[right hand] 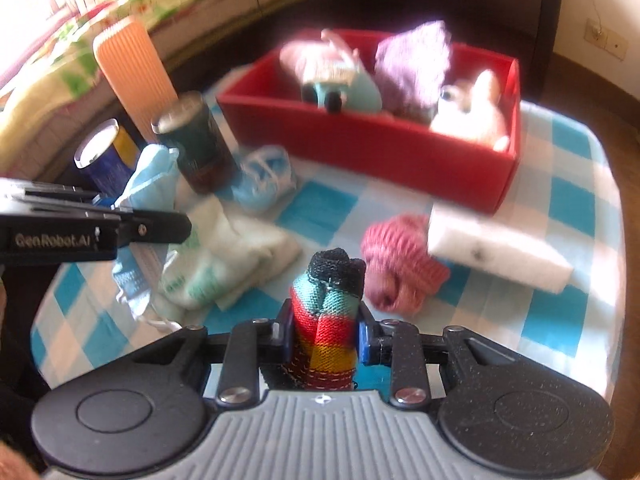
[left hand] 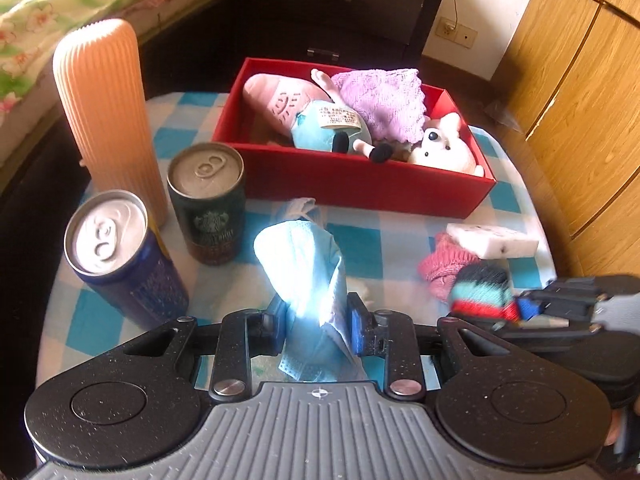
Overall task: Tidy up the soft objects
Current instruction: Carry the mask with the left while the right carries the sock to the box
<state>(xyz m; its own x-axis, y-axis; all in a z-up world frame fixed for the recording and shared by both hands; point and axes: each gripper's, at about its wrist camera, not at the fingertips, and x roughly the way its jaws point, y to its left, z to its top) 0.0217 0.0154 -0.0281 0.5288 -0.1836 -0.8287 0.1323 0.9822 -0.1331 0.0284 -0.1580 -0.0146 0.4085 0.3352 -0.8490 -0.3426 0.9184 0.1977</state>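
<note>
While red box (left hand: 360,184) holds plush toys (left hand: 316,120) | left fingers (left hand: 276,320) clamp mask (left hand: 308,272) | right fingers (right hand: 364,336) clamp sock (right hand: 328,304)

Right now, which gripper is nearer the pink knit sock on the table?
Right. The right gripper, shut on the striped sock, sits just beside the pink knit sock. The left gripper, shut on the blue face mask, is farther off, toward the cans.

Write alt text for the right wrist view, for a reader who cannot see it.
The right claw is shut on a striped knit sock above a blue-checked tablecloth. Ahead, a red box holds plush toys and a purple cloth; a pink knit sock and a white sponge lie outside it. At left, the left claw grips a blue face mask near two cans.
</note>
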